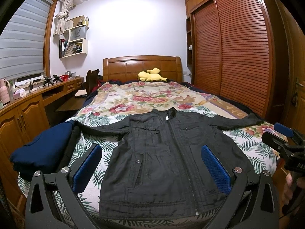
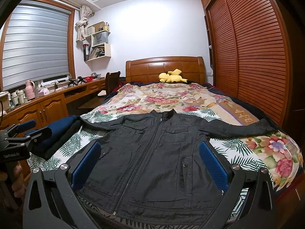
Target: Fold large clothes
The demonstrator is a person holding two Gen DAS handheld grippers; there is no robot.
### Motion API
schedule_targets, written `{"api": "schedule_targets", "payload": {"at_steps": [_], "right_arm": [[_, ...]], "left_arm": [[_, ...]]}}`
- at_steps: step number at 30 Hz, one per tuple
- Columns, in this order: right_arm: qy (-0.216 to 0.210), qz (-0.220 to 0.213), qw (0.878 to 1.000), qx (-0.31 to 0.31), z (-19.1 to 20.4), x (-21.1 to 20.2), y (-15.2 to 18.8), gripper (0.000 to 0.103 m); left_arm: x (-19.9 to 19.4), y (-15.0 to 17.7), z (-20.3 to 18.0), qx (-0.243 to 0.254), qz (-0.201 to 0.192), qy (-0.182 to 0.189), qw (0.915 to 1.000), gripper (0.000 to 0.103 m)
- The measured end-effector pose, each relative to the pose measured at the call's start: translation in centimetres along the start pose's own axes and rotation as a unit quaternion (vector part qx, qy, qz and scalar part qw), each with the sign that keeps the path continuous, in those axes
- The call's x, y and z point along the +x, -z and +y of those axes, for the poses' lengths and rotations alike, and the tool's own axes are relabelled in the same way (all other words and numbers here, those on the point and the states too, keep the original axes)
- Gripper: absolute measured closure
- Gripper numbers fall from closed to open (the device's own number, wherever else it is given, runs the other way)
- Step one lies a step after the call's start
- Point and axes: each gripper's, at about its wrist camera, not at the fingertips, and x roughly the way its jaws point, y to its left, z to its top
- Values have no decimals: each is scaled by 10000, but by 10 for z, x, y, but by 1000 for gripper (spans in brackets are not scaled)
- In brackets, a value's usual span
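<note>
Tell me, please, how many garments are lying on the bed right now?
2 that can be told: a black jacket spread flat, zipped, at the near end of the bed, and a folded navy garment at its left edge. Something dark beneath it may be another.
</note>
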Motion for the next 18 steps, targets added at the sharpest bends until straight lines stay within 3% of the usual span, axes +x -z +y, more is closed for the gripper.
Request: {"api": "schedule_targets", "payload": {"at_steps": [18], "right_arm": [[-6, -9, 10000, 6, 1, -1, 0, 0]], "left_arm": [[-2, 2, -2, -1, -65, 1, 10000, 0]]}}
